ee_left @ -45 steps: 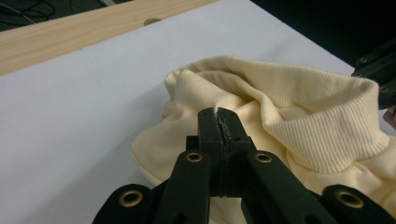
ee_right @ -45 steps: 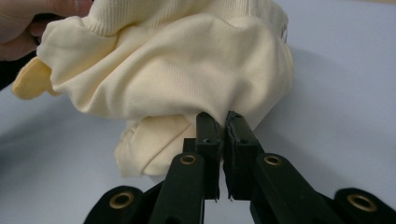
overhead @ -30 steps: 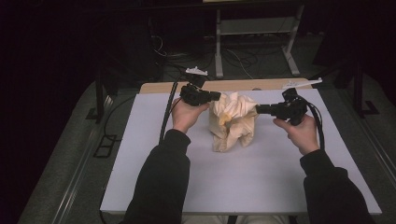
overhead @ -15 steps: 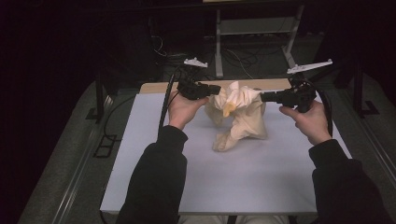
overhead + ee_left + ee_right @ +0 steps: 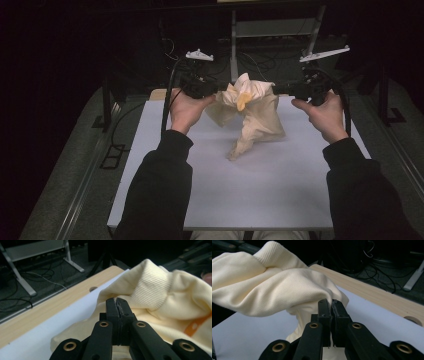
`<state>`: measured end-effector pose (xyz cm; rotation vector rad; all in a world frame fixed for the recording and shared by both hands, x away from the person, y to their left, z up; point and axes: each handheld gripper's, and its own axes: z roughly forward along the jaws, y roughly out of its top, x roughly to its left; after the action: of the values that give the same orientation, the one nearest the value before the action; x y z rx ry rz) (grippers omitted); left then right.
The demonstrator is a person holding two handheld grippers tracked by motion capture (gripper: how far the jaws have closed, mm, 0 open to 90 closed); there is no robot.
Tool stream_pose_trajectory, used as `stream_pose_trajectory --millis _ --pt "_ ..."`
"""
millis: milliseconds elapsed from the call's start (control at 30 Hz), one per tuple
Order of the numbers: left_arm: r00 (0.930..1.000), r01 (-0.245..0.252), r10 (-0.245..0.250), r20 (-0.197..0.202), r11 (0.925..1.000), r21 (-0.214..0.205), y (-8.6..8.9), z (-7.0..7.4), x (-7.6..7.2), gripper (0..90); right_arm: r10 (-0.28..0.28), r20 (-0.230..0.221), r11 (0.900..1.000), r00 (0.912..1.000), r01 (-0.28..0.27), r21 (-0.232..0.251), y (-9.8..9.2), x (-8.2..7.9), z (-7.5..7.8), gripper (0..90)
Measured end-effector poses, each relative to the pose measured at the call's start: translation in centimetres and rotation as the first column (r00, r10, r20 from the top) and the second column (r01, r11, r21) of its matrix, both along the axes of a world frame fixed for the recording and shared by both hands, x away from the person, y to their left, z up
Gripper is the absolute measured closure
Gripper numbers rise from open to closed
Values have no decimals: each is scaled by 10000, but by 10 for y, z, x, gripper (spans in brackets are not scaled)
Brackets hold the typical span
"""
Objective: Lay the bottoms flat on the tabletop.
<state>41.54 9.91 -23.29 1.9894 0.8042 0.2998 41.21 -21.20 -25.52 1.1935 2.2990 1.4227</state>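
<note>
Cream-yellow knitted cotton garment (image 5: 252,112), crumpled and with a ribbed cuff, hung between the two grippers above the far half of the white tabletop (image 5: 200,190), its lowest fold trailing down toward the middle of the sheet. The left gripper (image 5: 216,89) pinched the cloth's left side with jaws pressed together on it. The right gripper (image 5: 276,90) clamped the opposite side the same way. Pale wood showed along the tabletop's far edge.

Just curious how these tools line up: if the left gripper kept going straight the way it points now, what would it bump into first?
Most likely the cream garment itself: the left gripper points across at it, jaws already shut on a fold. Beyond the cloth sits the right gripper, though depth is hard to judge.
</note>
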Motion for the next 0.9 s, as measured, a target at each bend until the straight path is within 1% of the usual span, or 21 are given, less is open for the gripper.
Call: stream_pose_trajectory --millis 33,67,100,133,167,233,300,333,367,400,433,467,500,533,567,600,633,700,833,867,900 --pt "10000 26 -26 -96 10000 26 0 -5 0 883 0 0 10000 10000 0 0 0 0 0 853" --pt "9997 56 -55 -230 10000 34 0 -12 0 883 -77 -223 10000 9997 76 -24 1 4 -12 853" --pt "9995 45 -45 -316 10000 -5 -1 -17 0 883 -77 -223 10000 9997 76 -24 1 4 -12 853" --pt "9990 72 -72 -431 10000 10 -2 -24 1 883 -125 -287 9999 9995 124 -41 1 5 -17 853" --pt "9988 85 -85 -489 10000 18 -2 -28 1 883 -172 -439 9999 9989 172 -4 0 7 -25 853" --pt "9971 98 -100 -756 9999 -27 -5 -38 3 883 -254 -670 9997 9974 251 -53 -1 10 -38 853" --pt "9958 217 -213 -893 9998 35 -10 -47 3 883 -384 -940 9992 9948 376 -99 -3 14 -51 853" --pt "9954 268 -269 -924 9996 -24 -13 -51 3 883 -515 -1159 9987 9919 505 -116 -6 16 -64 853" --pt "9948 298 -307 -971 9995 -108 -15 -53 2 883 -515 -1159 9987 9919 505 -116 -6 16 -64 853" --pt "9945 347 -361 -983 9993 -161 -17 -55 1 883 -615 -1300 9981 9896 608 -97 -9 17 -74 853" --pt "9940 370 -390 -1023 9991 -216 -20 -57 0 883 -651 -1377 9979 9883 639 -126 -11 17 -78 852" --pt "9936 454 -475 -1028 9987 -223 -22 -59 -1 883 -651 -1377 9979 9883 639 -126 -11 17 -78 852" --pt "9928 524 -547 -1069 9983 -238 -25 -61 -3 883 -680 -1488 9976 9865 654 -228 -15 15 -84 851" --pt "9919 609 -633 -1100 9978 -249 -27 -63 -4 883 -680 -1488 9976 9865 654 -228 -15 15 -84 851" --pt "9911 672 -702 -1131 9973 -307 -30 -64 -6 883 -736 -1561 9969 9850 686 -377 -19 13 -89 850" --pt "9889 802 -847 -1222 9959 -408 -36 -68 -10 883 -772 -1596 9967 9842 720 -382 -22 12 -91 850" --pt "9889 802 -847 -1222 9959 -408 -36 -68 -10 883 -772 -1596 9967 9842 720 -382 -22 12 -91 850" --pt "9856 970 -1028 -1344 9941 -490 -42 -72 -14 882 -895 -1723 9958 9810 844 -363 -31 9 -98 850" --pt "9796 1256 -1319 -1514 9908 -506 -53 -84 -22 882 -958 -1876 9953 9776 910 -340 -38 7 -105 850" --pt "9774 1307 -1376 -1606 9900 -532 -55 -89 -24 882 -1003 -1932 9949 9760 956 -333 -40 6 -108 850" --pt "9754 1340 -1410 -1691 9896 -526 -57 -93 -25 882 -1082 -2082 9940 9721 1030 -357 -45 6 -113 851"
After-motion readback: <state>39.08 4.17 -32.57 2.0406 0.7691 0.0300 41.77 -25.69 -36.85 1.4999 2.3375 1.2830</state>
